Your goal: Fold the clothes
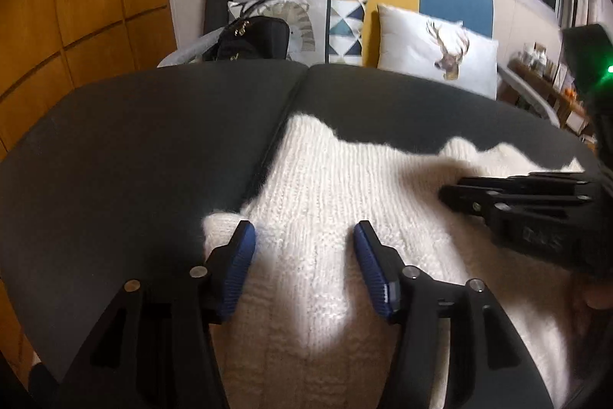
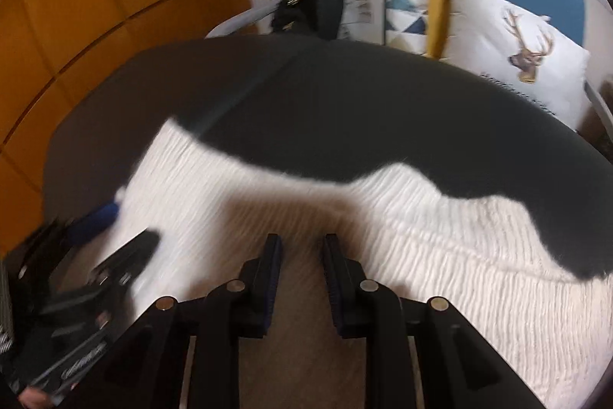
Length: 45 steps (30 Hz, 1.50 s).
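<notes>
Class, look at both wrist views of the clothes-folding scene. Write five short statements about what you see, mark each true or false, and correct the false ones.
1. The white knit sweater lies on a dark grey cushion. True.
2. The left gripper is shut on the sweater. False: its blue-padded fingers stand wide apart over the knit, holding nothing.
3. A pillow with a deer print sits behind the cushion. True.
4. The sweater is red. False: it is white.
5. The right gripper has its fingers pressed together. False: a narrow gap shows between them, with nothing in it.
</notes>
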Available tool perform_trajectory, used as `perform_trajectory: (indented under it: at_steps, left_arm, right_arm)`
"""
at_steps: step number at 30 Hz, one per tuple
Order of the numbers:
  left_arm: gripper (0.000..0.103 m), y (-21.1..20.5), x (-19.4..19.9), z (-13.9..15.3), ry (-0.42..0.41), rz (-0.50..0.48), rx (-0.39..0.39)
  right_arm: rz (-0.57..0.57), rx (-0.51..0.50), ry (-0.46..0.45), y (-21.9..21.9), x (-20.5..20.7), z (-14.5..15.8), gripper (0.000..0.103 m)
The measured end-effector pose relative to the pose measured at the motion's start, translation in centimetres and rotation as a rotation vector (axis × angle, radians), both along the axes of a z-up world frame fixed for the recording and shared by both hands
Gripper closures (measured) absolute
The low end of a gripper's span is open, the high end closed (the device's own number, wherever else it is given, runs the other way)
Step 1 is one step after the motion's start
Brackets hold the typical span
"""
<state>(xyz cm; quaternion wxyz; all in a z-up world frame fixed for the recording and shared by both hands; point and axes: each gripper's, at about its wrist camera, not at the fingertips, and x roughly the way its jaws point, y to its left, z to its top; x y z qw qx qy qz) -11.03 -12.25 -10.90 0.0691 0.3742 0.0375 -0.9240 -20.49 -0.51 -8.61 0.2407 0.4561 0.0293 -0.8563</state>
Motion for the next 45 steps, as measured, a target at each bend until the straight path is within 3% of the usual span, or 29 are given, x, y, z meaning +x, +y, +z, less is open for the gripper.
perform_trajectory:
  at_steps: [5, 7, 11, 13, 15, 17, 22, 25, 35, 38, 41, 43, 45]
  left_arm:
    - [0.034, -1.1, 0.1, 0.2, -0.016, 0.027, 0.074]
    - [0.034, -0.8, 0.2, 1.0, -0.011, 0.050, 0.065]
    - [0.034, 1.1, -0.3, 2.7, 0.047, -0.015, 0.049]
    - [0.034, 2.2, -1.4, 2.7, 0.040, -0.069, 0.010]
    - [0.034, 2.6, -2.9, 1.6, -0.018, -0.082, -0.032]
    - [0.034, 2.1, -4.0, 0.2, -0.089, -0.075, -0.021]
    - [0.033, 0.7, -3.8, 0.0, -0.062, -0.055, 0.052]
    - [0.032, 0.9, -3.9, -0.3, -0.062, -0.056, 0.048]
    - [0.030, 1.2, -4.0, -0.4, -0.063, -0.060, 0.024]
    - [0.030, 1.3, -4.1, -0.3, -0.064, -0.063, 0.017]
    - [0.028, 1.6, -4.7, -0.4, -0.075, -0.085, -0.024]
    - [0.028, 1.7, -5.4, -0.4, -0.088, -0.106, -0.058]
    - [0.028, 1.6, -6.3, -0.2, -0.103, -0.131, -0.085]
  right_arm:
    - [-0.168, -0.155, 0.113, 7.9, 3.0, 3.3, 0.081]
    - [-0.233, -0.099, 0.128, 11.5, 3.8, 3.7, 0.081]
    - [-0.299, 0.042, 0.077, 16.6, 4.3, 2.4, 0.081]
    - [-0.327, 0.080, 0.021, 18.4, 3.2, 0.9, 0.081]
    - [-0.356, 0.121, -0.016, 19.6, 2.7, -0.5, 0.082]
    - [-0.387, 0.127, 0.002, 20.9, 2.1, -1.6, 0.083]
    - [-0.511, 0.107, 0.029, 22.5, 0.8, -2.3, 0.084]
    - [-0.513, 0.088, 0.034, 22.9, 1.0, -2.0, 0.083]
    - [-0.414, -0.038, 0.070, 24.7, 7.1, 0.2, 0.082]
    - [-0.433, 0.048, 0.071, 25.6, 7.4, -1.2, 0.083]
    - [-0.511, -0.062, 0.065, 28.3, 7.5, -2.0, 0.084]
    - [-0.573, -0.129, 0.065, 29.4, 8.6, -1.2, 0.083]
    - [-0.626, -0.257, 0.114, 30.9, 11.1, 0.7, 0.083]
